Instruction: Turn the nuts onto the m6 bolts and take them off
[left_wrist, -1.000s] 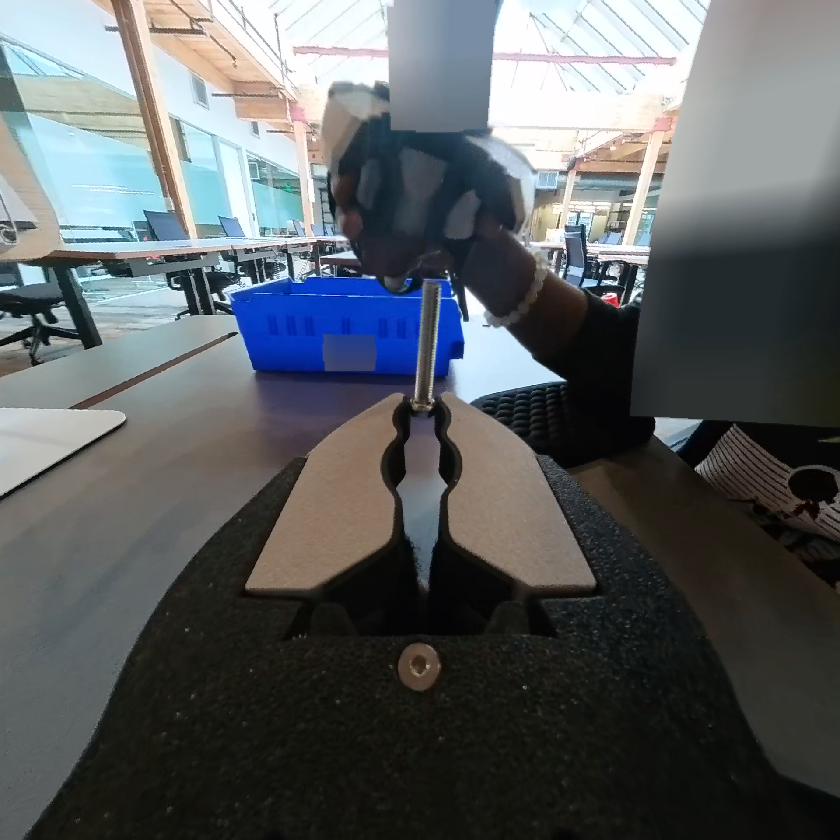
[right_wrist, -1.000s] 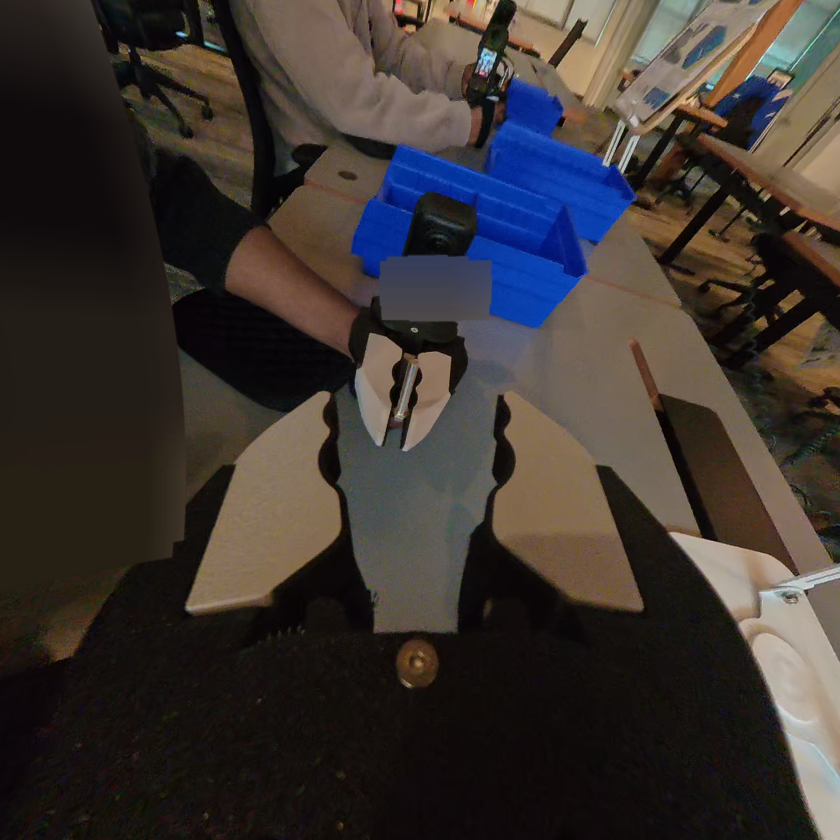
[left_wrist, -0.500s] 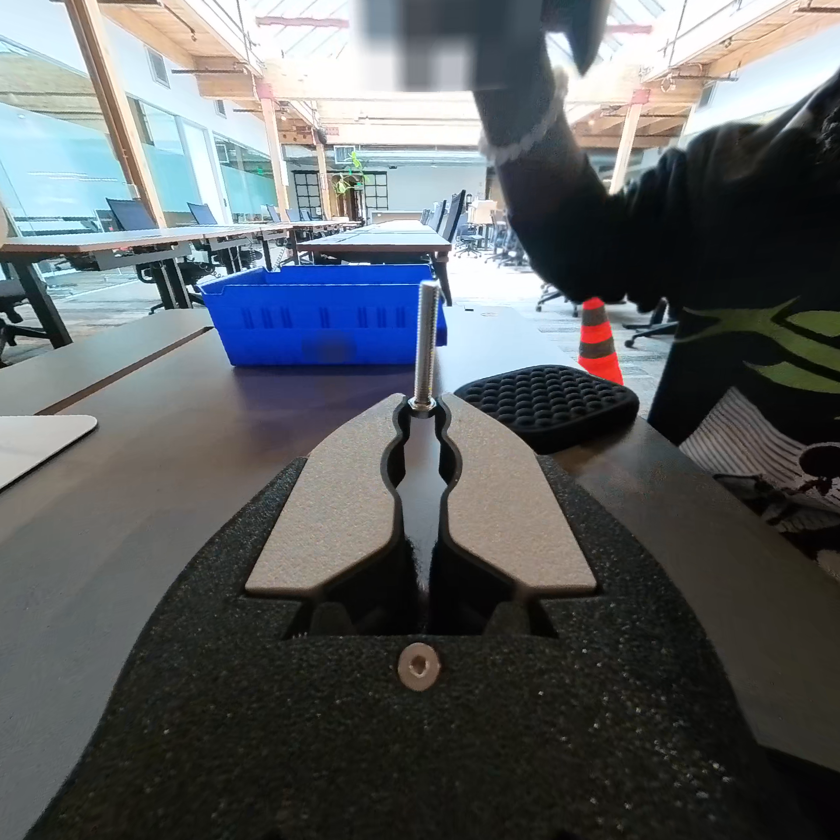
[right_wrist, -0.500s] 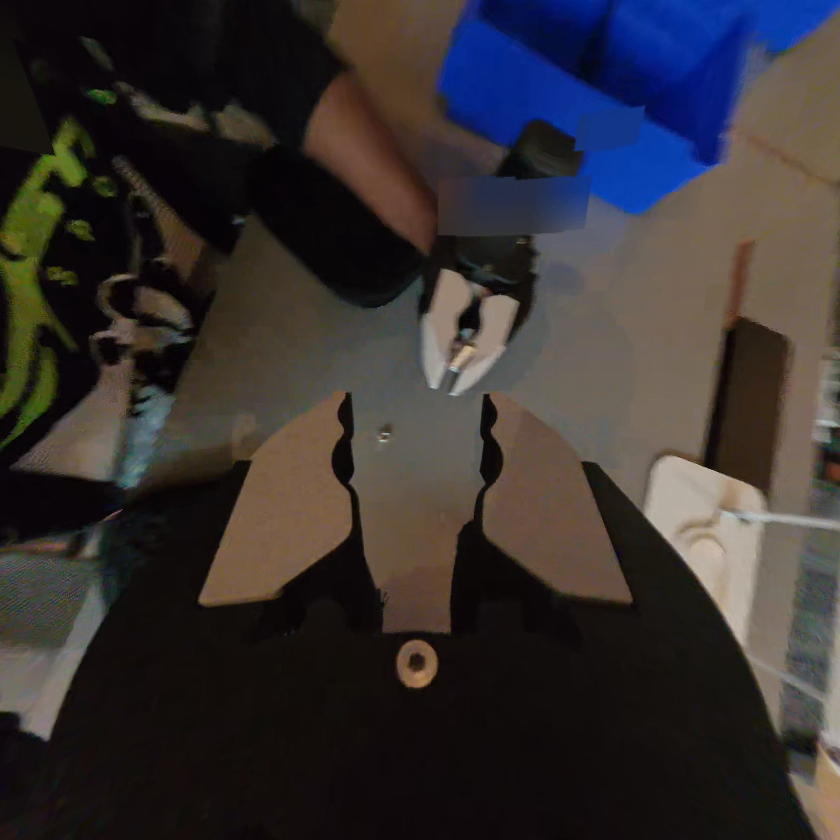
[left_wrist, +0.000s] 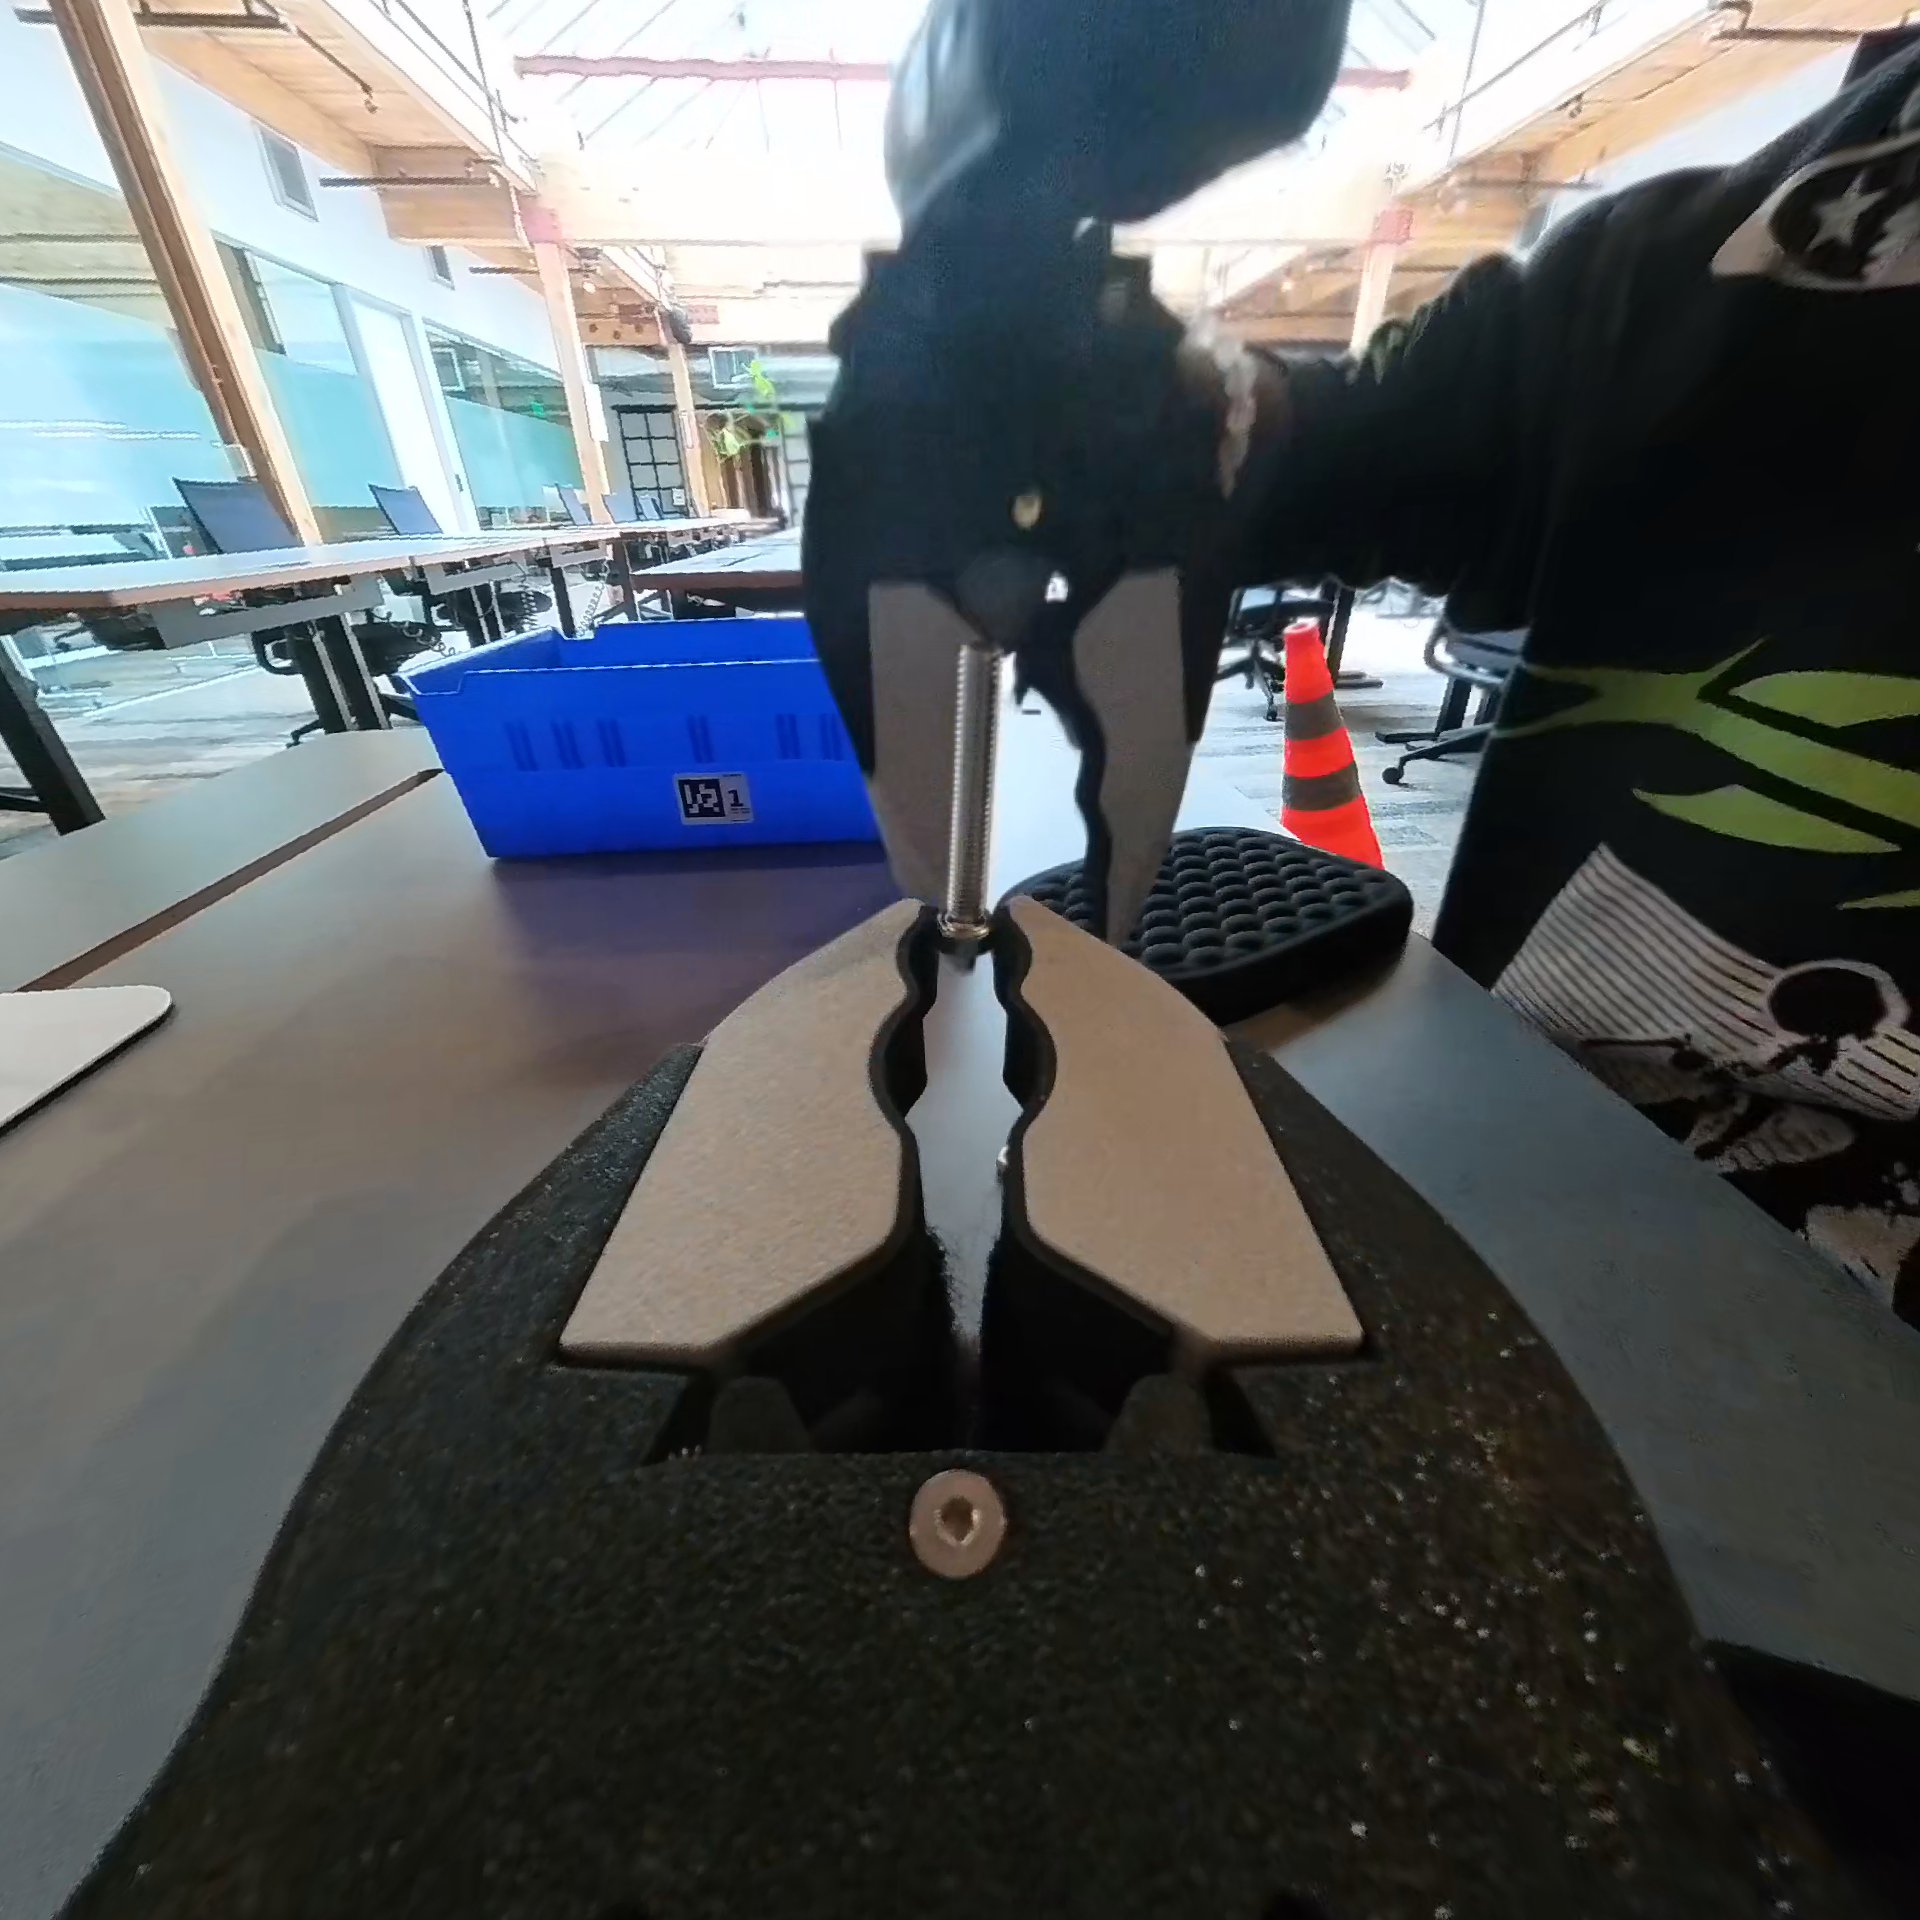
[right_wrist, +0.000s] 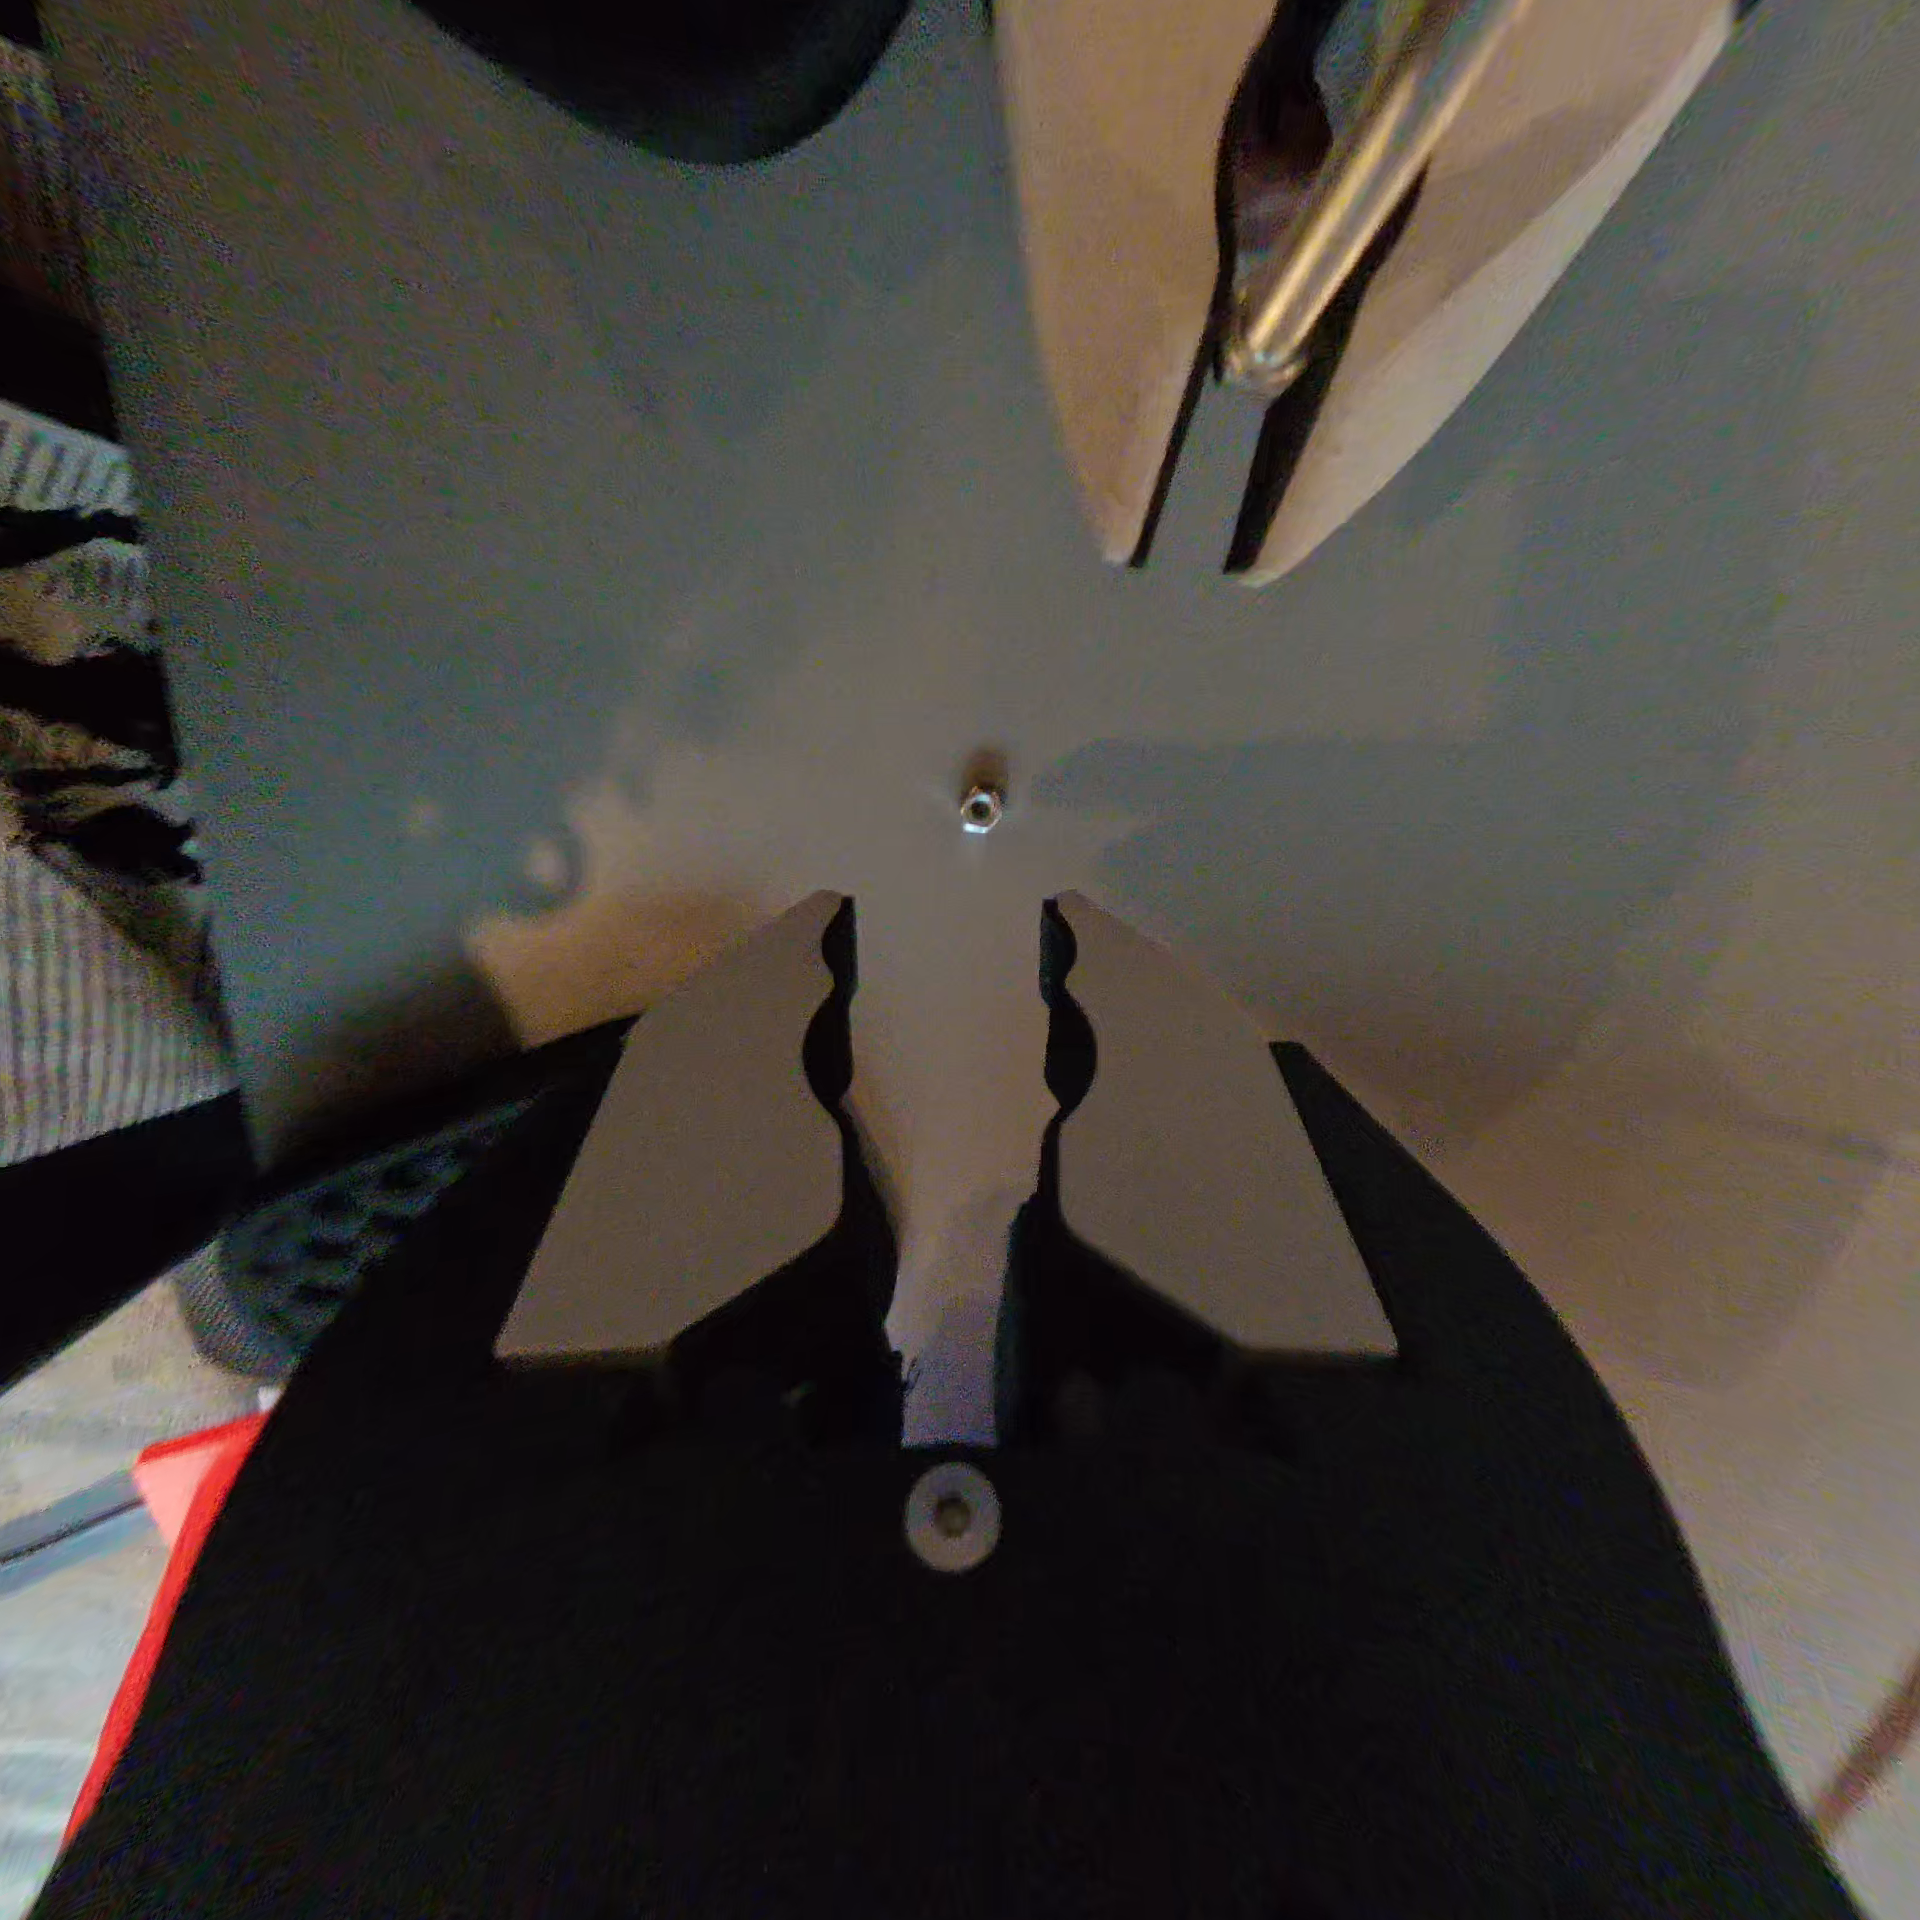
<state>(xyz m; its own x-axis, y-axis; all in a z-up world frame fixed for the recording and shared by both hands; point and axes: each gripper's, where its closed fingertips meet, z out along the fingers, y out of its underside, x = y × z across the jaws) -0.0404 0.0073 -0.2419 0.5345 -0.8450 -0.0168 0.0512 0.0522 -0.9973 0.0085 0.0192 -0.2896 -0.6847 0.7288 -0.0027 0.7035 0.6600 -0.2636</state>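
The bolt stands upright with its head down, pinched at the head between the tips of the left gripper, whose two fingers are closed on it with only a narrow slot left behind the tips. The threaded shaft rises bare from that grip, in front of the right gripper, which hangs over it with its fingers pointing down toward the table. In the right wrist view the right gripper has its fingers apart with nothing between them, and a small silver nut lies on the table just beyond the tips, touching neither finger. Farther back on the table, toward its far edge, sits a blue bin, and a black dimpled pad lies near the right edge beside the person's dark sleeve. An orange cone stands on the floor beyond the table.
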